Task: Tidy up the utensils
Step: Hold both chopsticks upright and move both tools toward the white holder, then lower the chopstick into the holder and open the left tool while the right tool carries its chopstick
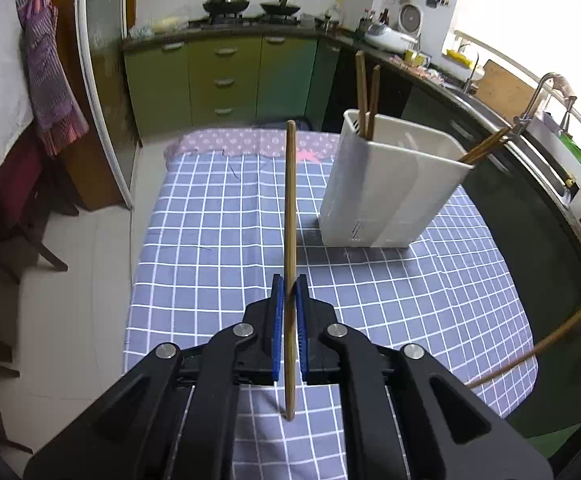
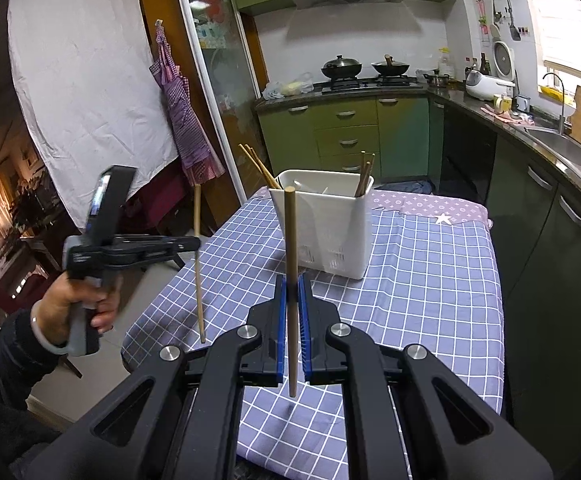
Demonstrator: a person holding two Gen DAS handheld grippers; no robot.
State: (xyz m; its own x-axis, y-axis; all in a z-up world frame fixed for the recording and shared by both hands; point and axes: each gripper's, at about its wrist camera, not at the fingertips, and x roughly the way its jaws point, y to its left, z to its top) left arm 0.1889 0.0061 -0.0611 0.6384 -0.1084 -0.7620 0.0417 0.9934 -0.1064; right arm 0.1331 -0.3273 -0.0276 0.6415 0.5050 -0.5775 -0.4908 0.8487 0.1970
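We hold one chopstick point(image 1: 290, 216) upright, pinched between the pads of the left gripper point(image 1: 289, 300), and a second chopstick point(image 2: 290, 248) likewise in the right gripper point(image 2: 290, 300), so that each can drop end-first into the white holder point(image 2: 330, 236) on the checked tablecloth point(image 1: 218, 216). Chopsticks already leaning at both ends of the holder narrow the free opening.

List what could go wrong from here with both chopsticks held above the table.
1. Each chopstick, the left one and the right one, is pinched by narrow jaws partway along its length, so it could pivot or slip.
2. The white utensil holder already has chopsticks leaning at both ends; a new one could knock them or tip the holder.
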